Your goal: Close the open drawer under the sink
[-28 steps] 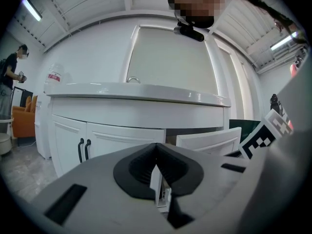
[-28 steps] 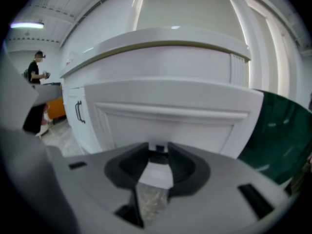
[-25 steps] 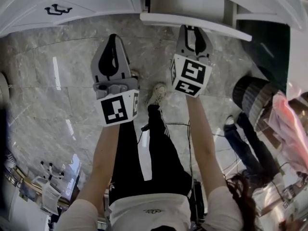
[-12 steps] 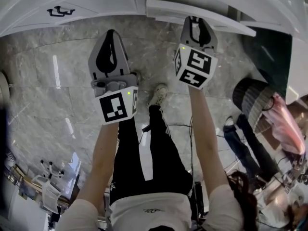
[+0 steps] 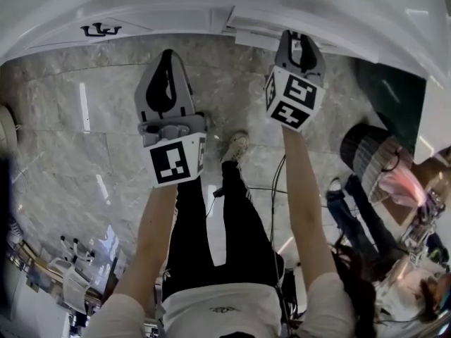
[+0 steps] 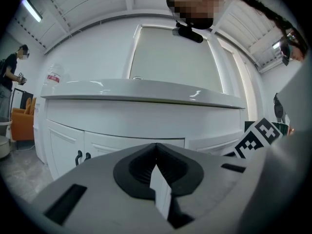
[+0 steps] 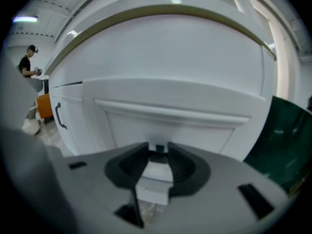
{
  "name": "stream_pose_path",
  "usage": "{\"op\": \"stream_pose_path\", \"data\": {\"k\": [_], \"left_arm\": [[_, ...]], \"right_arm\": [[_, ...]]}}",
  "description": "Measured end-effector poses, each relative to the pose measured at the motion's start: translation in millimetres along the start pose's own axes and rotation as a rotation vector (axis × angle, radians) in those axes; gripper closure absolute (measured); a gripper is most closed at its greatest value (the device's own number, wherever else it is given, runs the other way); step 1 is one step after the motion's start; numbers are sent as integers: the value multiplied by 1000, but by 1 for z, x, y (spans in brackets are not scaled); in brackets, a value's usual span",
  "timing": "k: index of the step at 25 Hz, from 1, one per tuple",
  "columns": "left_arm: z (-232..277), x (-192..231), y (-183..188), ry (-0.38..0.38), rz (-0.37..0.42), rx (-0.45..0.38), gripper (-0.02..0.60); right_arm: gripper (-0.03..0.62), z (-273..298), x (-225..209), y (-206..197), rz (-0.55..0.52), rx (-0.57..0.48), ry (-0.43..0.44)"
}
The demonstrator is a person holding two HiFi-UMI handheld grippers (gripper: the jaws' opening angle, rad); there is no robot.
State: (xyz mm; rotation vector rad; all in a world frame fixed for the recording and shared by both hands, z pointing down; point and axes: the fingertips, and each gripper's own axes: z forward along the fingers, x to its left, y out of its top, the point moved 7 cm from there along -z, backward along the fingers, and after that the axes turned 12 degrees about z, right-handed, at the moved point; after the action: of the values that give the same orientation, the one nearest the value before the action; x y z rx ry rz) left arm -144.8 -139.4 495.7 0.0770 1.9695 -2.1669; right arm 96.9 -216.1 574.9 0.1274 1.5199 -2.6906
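Observation:
The white drawer (image 5: 262, 21) sits in the curved vanity under the sink counter, its front almost level with the cabinet face. My right gripper (image 5: 301, 42) has its tips against that drawer front (image 7: 170, 116), jaws a narrow gap apart, with nothing clearly held. A small dark piece shows in the gap. My left gripper (image 5: 166, 65) hangs lower and to the left over the marble floor, shut and empty. In the left gripper view its closed tips (image 6: 156, 146) point at the vanity front below the counter edge (image 6: 146, 97).
Black handles (image 5: 101, 29) mark the cabinet doors to the left of the drawer. A dark green panel (image 5: 391, 83) stands right of the vanity. My own legs and a shoe (image 5: 236, 146) are below, with cables on the floor. A bystander (image 5: 373, 153) is at lower right.
The drawer has slid in toward the cabinet, and my right gripper has moved forward with it. The left gripper has barely shifted.

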Motion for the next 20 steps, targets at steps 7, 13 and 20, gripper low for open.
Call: {"op": "stream_pose_path", "data": {"k": [7,13,20], "left_arm": [[4,1,6,-5,0,-19,560],[-7,-4,6,-20,3,-23,561],[-18,1,8,-17,9,-24,560]], "right_arm": [[450,-1,0,0,3,12,-2],[450,2,2,1,6,31,-2],[450,1,1,-1,1,27,-9]]}}
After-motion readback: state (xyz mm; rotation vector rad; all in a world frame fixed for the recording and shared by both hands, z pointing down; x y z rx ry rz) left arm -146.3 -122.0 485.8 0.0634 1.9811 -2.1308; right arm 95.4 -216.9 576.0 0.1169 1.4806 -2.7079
